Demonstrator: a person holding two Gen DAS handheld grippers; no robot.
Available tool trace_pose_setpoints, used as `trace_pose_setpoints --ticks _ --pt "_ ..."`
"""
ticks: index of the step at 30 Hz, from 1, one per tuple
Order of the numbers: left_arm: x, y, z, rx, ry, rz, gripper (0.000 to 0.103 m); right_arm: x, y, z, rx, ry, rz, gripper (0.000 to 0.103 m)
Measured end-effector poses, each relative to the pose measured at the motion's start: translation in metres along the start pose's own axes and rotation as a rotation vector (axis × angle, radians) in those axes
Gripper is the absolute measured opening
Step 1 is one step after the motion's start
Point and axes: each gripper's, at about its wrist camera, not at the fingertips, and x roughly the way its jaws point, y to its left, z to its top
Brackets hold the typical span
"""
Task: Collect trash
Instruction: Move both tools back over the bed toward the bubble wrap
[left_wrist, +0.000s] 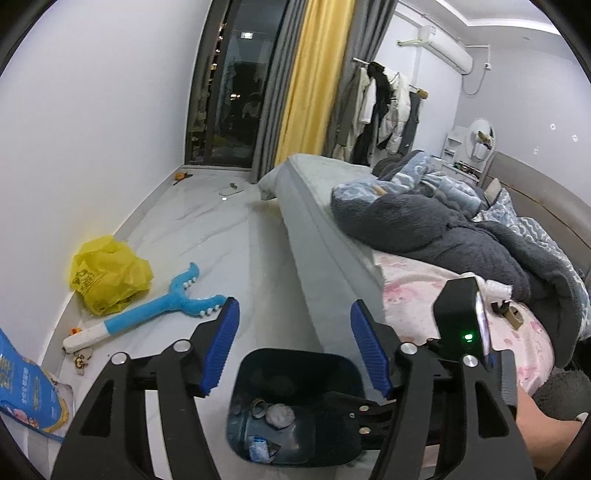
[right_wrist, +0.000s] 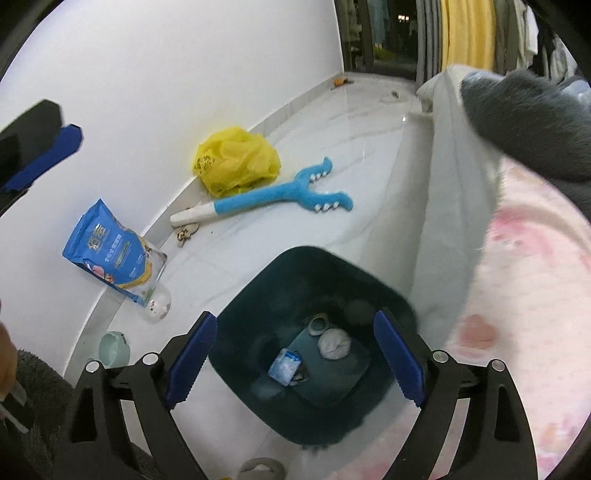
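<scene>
Both grippers, left gripper (left_wrist: 295, 343) and right gripper (right_wrist: 295, 363), stand released and empty above the dark bin (right_wrist: 258, 280). A crumpled tissue (right_wrist: 334, 343) and a blue wrapper (right_wrist: 284, 367) lie inside. Risk: the yellow plastic bag (right_wrist: 236, 160) by the wall is slack and may slip a shallow pinch.

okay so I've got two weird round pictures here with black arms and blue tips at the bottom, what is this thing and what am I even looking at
Those are two hand-held grabbing tools, one per hand, each with a wide-angle camera looking along its two blue-padded fingers. One picture is from the left tool, the other from the right tool. Both stand open and hold nothing. Below them is a dark bin on a white floor beside a bed; inside lie a crumpled tissue and a small blue packet. Along the wall lie a yellow plastic bag, a blue plush toy and a blue pouch.
</scene>
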Motion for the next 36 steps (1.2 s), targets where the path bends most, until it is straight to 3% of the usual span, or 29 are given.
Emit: trace_pose_setpoints --ticks 18,36 --pt "0.035 -0.088 0.015 0.043 -0.003 -0.148 0.093 -0.099 -0.092 -0.025 0.054 -0.159 -0.133 0.09" --pt "0.075 -0.177 0.01 0.112 0.046 -0.275 0.094 -0.174 -0.18 -0.065 0.145 -0.251 -0.254 0.091"
